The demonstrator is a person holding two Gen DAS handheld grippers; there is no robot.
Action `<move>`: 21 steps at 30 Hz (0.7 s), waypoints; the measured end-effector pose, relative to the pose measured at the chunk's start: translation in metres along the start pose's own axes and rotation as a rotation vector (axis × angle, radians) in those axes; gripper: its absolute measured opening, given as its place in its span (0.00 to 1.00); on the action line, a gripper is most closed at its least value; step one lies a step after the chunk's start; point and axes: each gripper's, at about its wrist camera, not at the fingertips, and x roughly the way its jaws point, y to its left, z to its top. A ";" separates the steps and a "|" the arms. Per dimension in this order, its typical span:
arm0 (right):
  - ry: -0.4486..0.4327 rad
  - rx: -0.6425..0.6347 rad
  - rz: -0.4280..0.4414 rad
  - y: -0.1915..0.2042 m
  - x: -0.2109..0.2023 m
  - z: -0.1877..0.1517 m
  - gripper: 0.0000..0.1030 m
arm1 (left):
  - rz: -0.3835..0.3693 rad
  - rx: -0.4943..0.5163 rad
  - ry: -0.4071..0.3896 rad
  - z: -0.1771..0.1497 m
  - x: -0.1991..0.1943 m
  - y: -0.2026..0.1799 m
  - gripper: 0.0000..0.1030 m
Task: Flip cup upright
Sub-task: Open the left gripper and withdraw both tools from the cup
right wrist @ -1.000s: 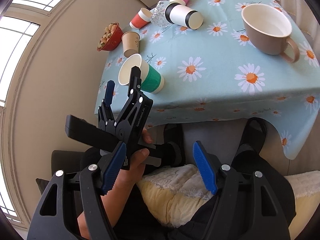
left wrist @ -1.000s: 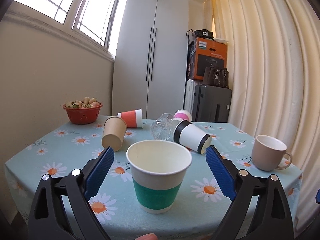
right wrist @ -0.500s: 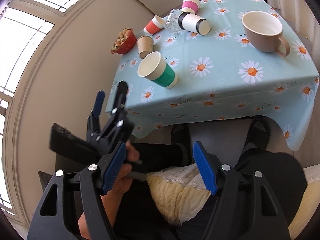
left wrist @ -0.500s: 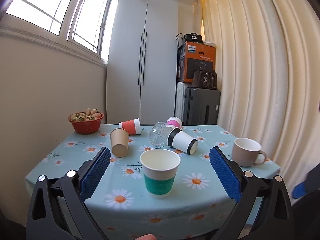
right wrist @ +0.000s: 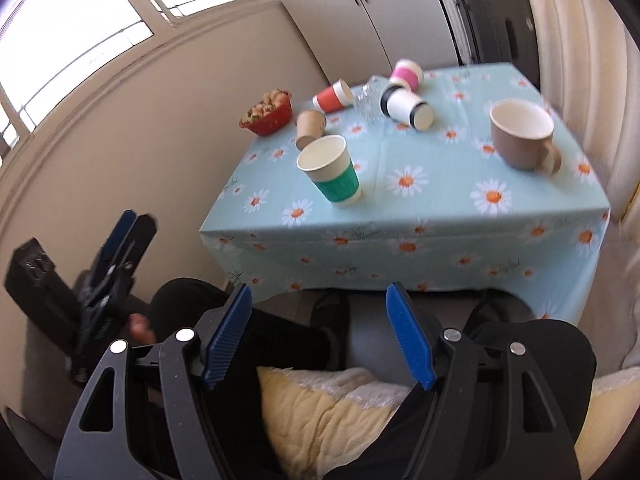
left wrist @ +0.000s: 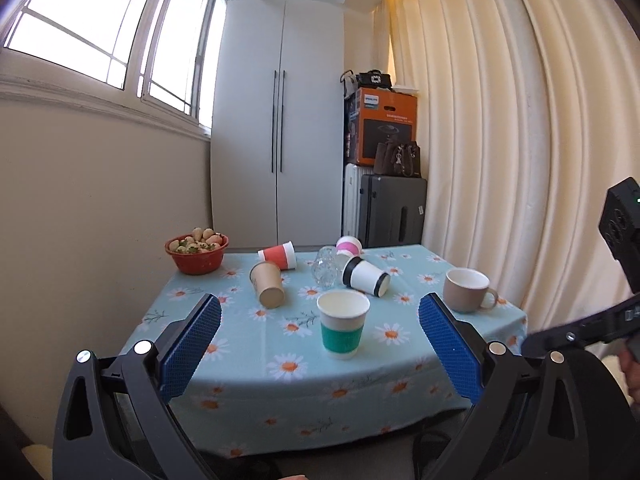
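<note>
A white paper cup with a green sleeve (left wrist: 343, 326) stands upright near the table's front edge; it also shows in the right wrist view (right wrist: 331, 171). My left gripper (left wrist: 319, 344) is open and empty, held back from the table in front of the cup. My right gripper (right wrist: 318, 330) is open and empty, low over the person's lap, short of the table. A brown paper cup (left wrist: 267, 284), a red cup (left wrist: 279, 255), a white cup with black bands (left wrist: 366, 275) and a clear glass (left wrist: 325, 267) lie on their sides behind it.
A beige mug (left wrist: 469, 290) stands upright at the right of the daisy tablecloth (left wrist: 248, 340). A pink cup (left wrist: 349, 246) and a red bowl of food (left wrist: 197, 253) sit at the back. The wall is left, curtains right, suitcases behind.
Both grippers have pulled back from the table toward the person. The green-sleeved cup stays upright where it stood. The right wrist view has tilted up toward the table.
</note>
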 end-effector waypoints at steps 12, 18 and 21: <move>-0.307 -0.219 -0.233 0.020 -0.018 -0.040 0.71 | -0.063 0.060 0.075 -0.019 -0.035 0.000 0.94; -0.385 -0.264 -0.300 0.018 -0.011 -0.052 0.71 | -0.054 0.002 0.106 -0.033 -0.030 0.009 0.94; -0.401 -0.271 -0.297 0.017 -0.012 -0.054 0.71 | -0.052 -0.008 0.120 -0.037 -0.030 0.009 0.94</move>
